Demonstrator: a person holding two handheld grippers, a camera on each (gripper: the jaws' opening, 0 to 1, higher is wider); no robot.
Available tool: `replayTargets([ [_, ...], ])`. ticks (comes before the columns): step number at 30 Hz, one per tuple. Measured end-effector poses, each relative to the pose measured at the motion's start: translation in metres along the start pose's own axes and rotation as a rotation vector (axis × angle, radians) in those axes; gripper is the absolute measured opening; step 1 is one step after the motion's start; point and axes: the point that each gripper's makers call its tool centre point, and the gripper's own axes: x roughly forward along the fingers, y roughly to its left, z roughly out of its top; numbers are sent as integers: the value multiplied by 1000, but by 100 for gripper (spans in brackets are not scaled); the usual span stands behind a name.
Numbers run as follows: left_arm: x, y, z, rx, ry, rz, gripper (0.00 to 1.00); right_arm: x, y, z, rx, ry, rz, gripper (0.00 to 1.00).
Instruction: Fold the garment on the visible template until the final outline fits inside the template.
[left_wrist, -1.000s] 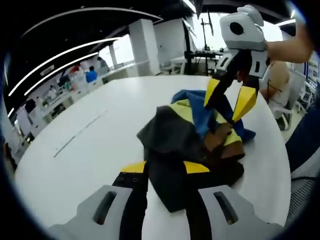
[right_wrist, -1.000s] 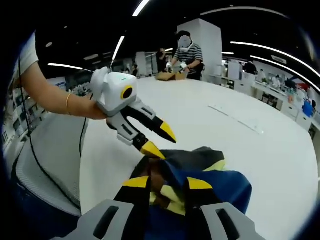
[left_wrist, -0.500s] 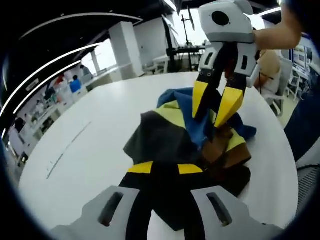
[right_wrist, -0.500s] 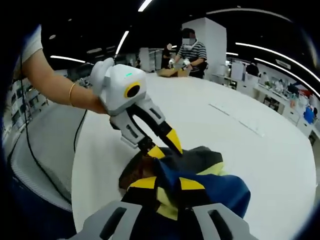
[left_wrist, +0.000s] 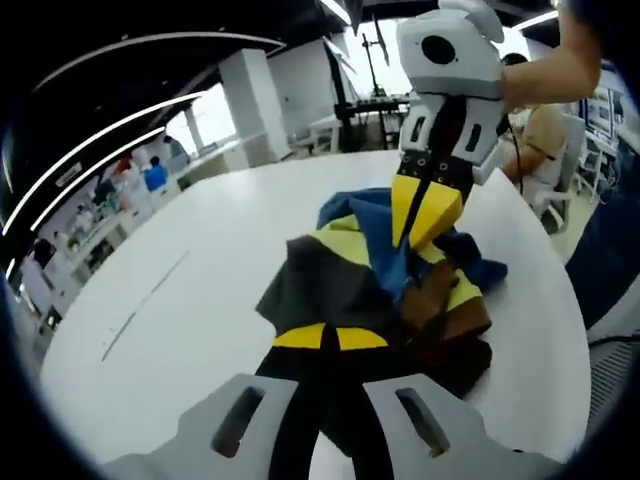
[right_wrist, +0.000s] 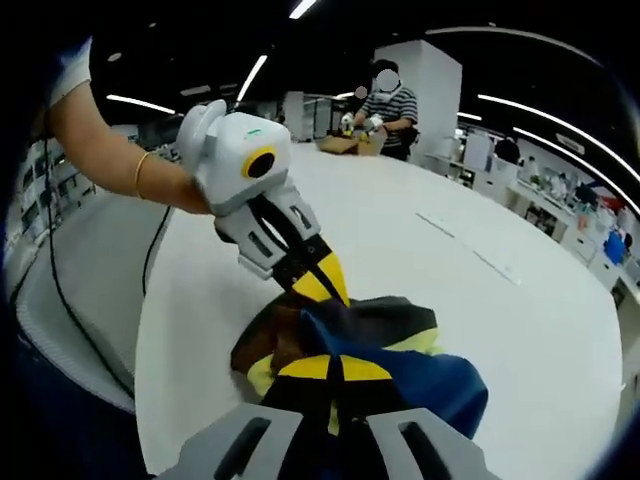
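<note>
One crumpled garment of blue, yellow, charcoal and brown fabric (left_wrist: 385, 285) is seen bunched on the round white table (left_wrist: 190, 300) (no folds made). It's pinched by two grippers, the left gripper (left_wrist: 329, 338) and the right gripper (right_wrist: 335, 368), each with jaws closed on cloth.

It looked like an open-plan lab or office: long ceiling light strips (right_wrist: 540, 105) ran overhead, white pillars (left_wrist: 252, 100) stood among rows of benches (right_wrist: 560, 205) (cluttered, details blurred), and a person (right_wrist: 385, 105) worked beyond the white counter's (right_wrist: 420, 250) far edge.
</note>
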Motion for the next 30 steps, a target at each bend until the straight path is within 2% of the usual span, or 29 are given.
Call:
replayTargets([
  [8, -23, -2, 9, -47, -28, 14, 0, -25, -7, 27, 58, -122, -26, 0],
  [12, -38, 0, 15, -55, -48, 31, 0, -41, -14, 32, 99, -138, -52, 0],
  [15, -51, 0, 19, -93, -67, 38, 0, -52, -18, 32, 102, -140, -79, 0],
  [20, -72, -2, 22, -98, -63, 59, 0, -70, -27, 34, 132, -138, -121, 0],
  [22, -81, 0, 21, -94, -58, 91, 0, -78, -28, 35, 133, -143, -131, 0],
  [30, -111, -4, 24, -147, -72, 123, 0, -98, -28, 39, 138, -160, -164, 0],
])
